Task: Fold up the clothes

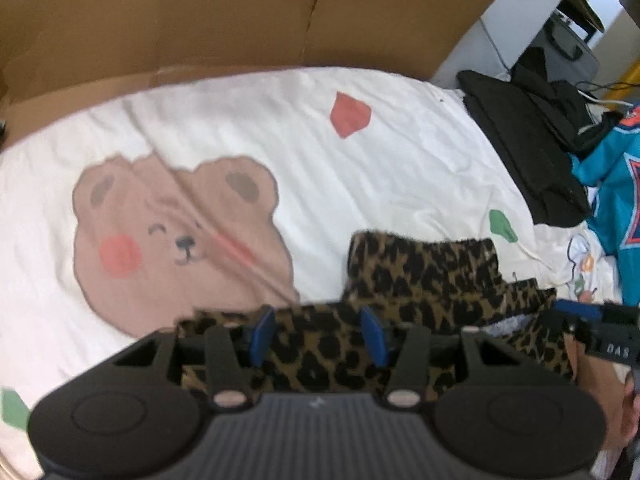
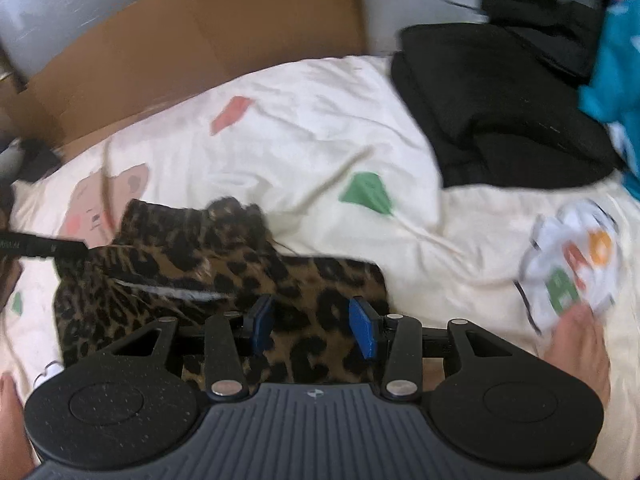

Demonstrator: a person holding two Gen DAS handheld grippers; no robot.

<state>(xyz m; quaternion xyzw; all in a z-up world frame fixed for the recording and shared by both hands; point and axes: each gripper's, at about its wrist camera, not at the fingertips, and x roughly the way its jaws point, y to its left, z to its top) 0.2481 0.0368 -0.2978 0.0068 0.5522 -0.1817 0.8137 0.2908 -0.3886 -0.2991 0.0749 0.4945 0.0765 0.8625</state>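
Surface: a cream bedsheet (image 1: 248, 128) printed with a brown bear face (image 1: 172, 236), a red patch (image 1: 349, 114) and green patches, creased all over.
Task garment: a leopard-print fabric garment in tan and black (image 1: 424, 280) lies bunched on the sheet near the front edge, just right of the bear face; in the right wrist view the same garment (image 2: 200, 264) spreads leftward from under the fingers, with a pale inner strip showing along one fold.
Left gripper: the black left gripper with blue pads (image 1: 318, 334) sits low over the garment's near edge; its fingers stand apart with leopard cloth visible between them, and whether the pads touch the cloth cannot be told.
Right gripper: the black right gripper with blue pads (image 2: 312, 328) is also over the garment, fingers spread wide, cloth lying between and beneath them, nothing pinched.
Backdrop: a brown cardboard sheet (image 1: 240, 16) stands along the far edge of the bed.
Other clothes: a folded black garment (image 2: 500, 112) rests on the sheet's far right; a teal jersey (image 1: 616, 184) lies just beyond it.
Near right: a white cloth with orange and green lettering (image 2: 572, 264), blurred, beside a person's hand (image 2: 580, 348).
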